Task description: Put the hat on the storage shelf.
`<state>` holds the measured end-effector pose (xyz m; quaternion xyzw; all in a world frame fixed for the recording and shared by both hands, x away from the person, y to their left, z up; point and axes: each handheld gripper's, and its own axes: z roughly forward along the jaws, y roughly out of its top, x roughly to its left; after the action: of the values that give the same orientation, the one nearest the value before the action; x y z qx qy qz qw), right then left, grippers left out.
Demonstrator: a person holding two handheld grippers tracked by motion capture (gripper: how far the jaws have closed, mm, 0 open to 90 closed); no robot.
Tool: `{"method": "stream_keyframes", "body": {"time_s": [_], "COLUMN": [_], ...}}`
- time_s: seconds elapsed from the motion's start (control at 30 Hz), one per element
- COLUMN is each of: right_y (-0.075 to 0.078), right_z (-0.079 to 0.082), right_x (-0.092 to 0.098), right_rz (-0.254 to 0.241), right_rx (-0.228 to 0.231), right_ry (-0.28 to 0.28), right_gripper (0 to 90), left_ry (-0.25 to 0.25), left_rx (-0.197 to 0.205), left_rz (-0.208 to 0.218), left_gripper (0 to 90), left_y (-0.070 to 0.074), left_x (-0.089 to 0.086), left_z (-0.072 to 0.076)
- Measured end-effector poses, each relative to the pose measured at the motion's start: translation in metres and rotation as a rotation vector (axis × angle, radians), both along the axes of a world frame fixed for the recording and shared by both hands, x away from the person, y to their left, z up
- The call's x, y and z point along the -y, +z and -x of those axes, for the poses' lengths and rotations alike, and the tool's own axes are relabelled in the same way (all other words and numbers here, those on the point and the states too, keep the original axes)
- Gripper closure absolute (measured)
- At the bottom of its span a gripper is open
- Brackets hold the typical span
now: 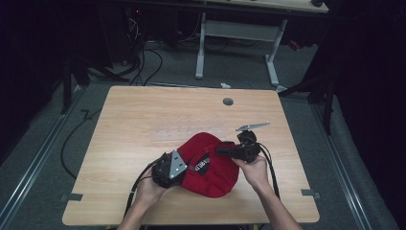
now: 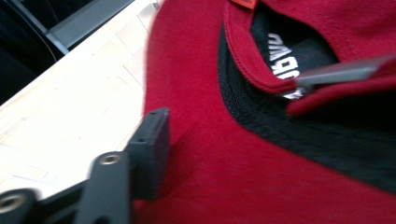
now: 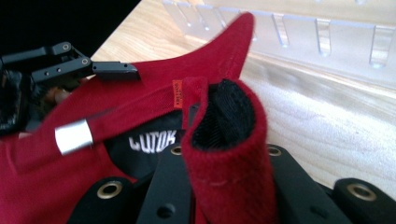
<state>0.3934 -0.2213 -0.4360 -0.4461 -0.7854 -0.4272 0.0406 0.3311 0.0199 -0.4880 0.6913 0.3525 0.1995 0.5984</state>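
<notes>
So there's a red fabric baseball cap (image 1: pixel 210 165) with a black inner band lying toward the near edge of the light wooden table (image 1: pixel 143 124), roughly mid-width. Both forearms come in from the near edge, 1 hand on each tool. The left gripper (image 1: pixel 173 166) sits at the cap's left side, 1 jaw pressed on the red cloth; can't tell how wide it's spread. The right gripper (image 3: pixel 224 177) is angled in from the right, jaws clamped on the cap's red strap (image 3: pixel 229 140).
</notes>
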Motion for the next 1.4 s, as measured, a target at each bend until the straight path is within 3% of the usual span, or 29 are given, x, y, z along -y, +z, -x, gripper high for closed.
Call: {"method": "stream_keyframes", "body": {"time_s": [0.17,0.27,0.4,0.57,0.9,1.03,1.17,1.4], "right_y": [0.000,0.001,-0.003,-0.003,-0.001,0.002,0.005,0.013], "right_z": [0.004,0.008,0.008,0.007,0.009,0.009,0.009,0.010], "right_x": [0.002,0.003,0.005,0.005,0.009,0.017,0.021,0.040], "right_rz": [0.006,0.007,-0.013,-0.021,-0.021,-0.045,-0.066,-0.136], "right_rx": [0.008,0.009,0.004,0.014,0.034,0.047,0.064,0.132], "right_ry": [0.023,0.037,0.054,0.050,0.019,-0.014,-0.035,-0.112], "right_gripper": [82.0,81.6,80.8,79.5,72.6,69.0,63.7,52.0], "left_ry": [-0.025,-0.060,-0.064,-0.103,-0.159,-0.166,-0.180,-0.184], "left_rx": [-0.022,-0.063,-0.095,-0.103,-0.101,-0.120,-0.114,-0.131], "left_rz": [0.005,0.017,0.012,-0.001,-0.030,-0.016,-0.024,0.005], "left_gripper": [51.6,56.0,59.3,67.6,80.2,83.8,84.1,84.1], "left_y": [0.002,0.005,0.008,0.012,0.019,0.020,0.022,0.025], "left_x": [-0.003,-0.006,-0.007,-0.006,-0.009,-0.014,-0.014,-0.015], "left_z": [0.001,0.003,0.004,0.011,0.014,0.015,0.019,0.019]}}
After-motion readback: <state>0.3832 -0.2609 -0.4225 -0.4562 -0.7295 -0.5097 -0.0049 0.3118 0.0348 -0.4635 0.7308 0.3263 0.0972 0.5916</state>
